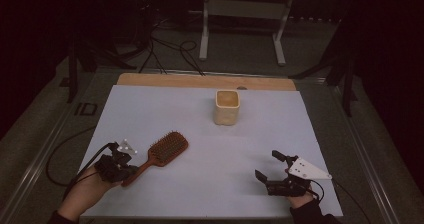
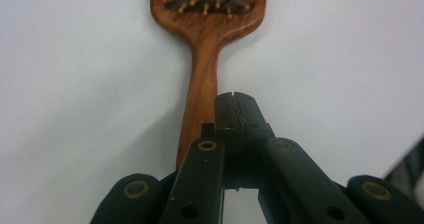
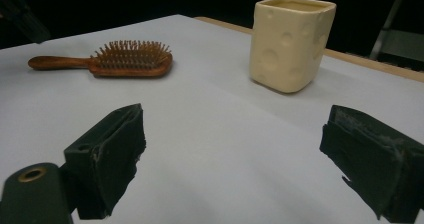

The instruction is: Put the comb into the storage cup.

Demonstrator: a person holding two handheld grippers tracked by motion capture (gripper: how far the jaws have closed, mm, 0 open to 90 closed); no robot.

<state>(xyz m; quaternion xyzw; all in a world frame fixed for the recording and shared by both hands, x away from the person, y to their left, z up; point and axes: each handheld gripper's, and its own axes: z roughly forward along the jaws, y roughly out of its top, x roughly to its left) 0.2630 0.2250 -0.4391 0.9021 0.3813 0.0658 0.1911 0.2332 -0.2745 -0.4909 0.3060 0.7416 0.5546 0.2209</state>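
High view puts the wooden hairbrush well short of the cheese-patterned cup and off to its left, lying flat on the white worktop with bristles up and its handle slanting back toward the person. The left tool sits at the handle's end; the left gripper view shows its jaws brought together just beside the handle, to one side of it, apparently holding nothing, though part of the handle's end is hidden behind them. The right tool rests on the worktop short of the cup and to its right, its jaws spread wide apart and empty.

The brush looks stiff and light, likely smooth and a little slippery along the varnished handle. The narrow handle is the sensible place to grip, across its width, rather than the bristled head. The cup looks ceramic, so breakable if knocked, but it stands well apart from the brush. Nothing lies between brush and cup.
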